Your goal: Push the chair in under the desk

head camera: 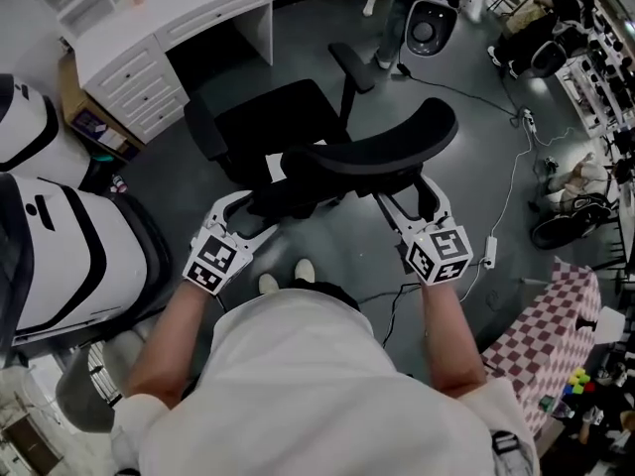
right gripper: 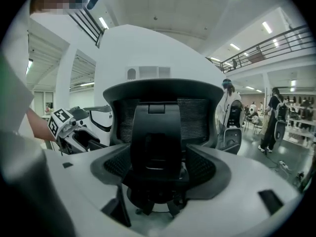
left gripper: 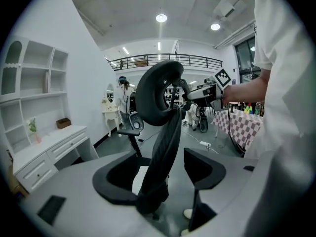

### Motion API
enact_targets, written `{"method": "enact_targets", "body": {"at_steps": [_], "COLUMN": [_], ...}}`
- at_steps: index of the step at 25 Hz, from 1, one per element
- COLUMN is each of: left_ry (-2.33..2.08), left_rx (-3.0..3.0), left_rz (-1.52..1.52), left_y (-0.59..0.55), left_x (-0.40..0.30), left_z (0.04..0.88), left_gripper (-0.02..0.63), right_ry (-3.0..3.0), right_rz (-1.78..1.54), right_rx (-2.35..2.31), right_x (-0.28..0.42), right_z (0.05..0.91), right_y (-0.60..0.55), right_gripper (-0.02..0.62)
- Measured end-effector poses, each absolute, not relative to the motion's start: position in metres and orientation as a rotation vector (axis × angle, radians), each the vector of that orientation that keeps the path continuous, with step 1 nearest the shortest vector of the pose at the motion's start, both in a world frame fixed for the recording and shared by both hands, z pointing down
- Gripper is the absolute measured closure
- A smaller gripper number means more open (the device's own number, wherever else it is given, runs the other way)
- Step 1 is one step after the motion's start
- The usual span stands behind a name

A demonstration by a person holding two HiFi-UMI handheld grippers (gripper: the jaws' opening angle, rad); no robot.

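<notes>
- Left gripper (head camera: 253, 214): released, jaws wide apart around one end of the backrest of the chair (head camera: 377, 152).
- Right gripper (head camera: 404, 190): also released, with the backrest's other end between its spread jaws.
- Desk (head camera: 189, 13): well beyond both grippers, past the seat.

Black chair (head camera: 270, 119) upright, apart from white desk (head camera: 171, 12)

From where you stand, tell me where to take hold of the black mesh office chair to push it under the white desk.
Grip the curved backrest of the black mesh office chair at its two side edges, from behind, with the left gripper and right gripper taking one edge each. The chair faces the white desk, so its back is probably the best pushing face.
</notes>
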State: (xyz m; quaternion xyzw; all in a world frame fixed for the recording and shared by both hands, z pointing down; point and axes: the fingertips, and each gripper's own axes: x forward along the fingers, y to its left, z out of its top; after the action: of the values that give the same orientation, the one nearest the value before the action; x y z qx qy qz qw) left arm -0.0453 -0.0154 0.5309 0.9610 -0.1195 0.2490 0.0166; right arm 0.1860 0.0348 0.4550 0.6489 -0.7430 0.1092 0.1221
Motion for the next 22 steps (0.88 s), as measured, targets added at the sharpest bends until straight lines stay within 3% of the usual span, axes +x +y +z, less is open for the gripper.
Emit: {"method": "enact_targets", "body": {"at_steps": [2, 5, 22], "left_ry": [-0.370, -0.375, -0.479], "left_rx": [2.983, 2.985, 3.019], "left_rz": [0.801, 0.836, 0.817], "left_y": [-0.016, -0.016, -0.026], "left_x": [-0.041, -0.033, -0.008], "left_z": [0.535, 0.540, 0.544], "left_gripper": [0.312, 0.382, 0.379], "right_ry": [-2.172, -2.178, -2.336], "right_rz": [0.324, 0.323, 0.298], "right_rx": [1.863, 1.837, 1.734], "right_x": [0.182, 0.179, 0.198], "right_z": [0.457, 0.460, 0.456], "right_y": [0.031, 0.026, 0.005], "right_gripper": [0.264, 0.267, 0.267]}}
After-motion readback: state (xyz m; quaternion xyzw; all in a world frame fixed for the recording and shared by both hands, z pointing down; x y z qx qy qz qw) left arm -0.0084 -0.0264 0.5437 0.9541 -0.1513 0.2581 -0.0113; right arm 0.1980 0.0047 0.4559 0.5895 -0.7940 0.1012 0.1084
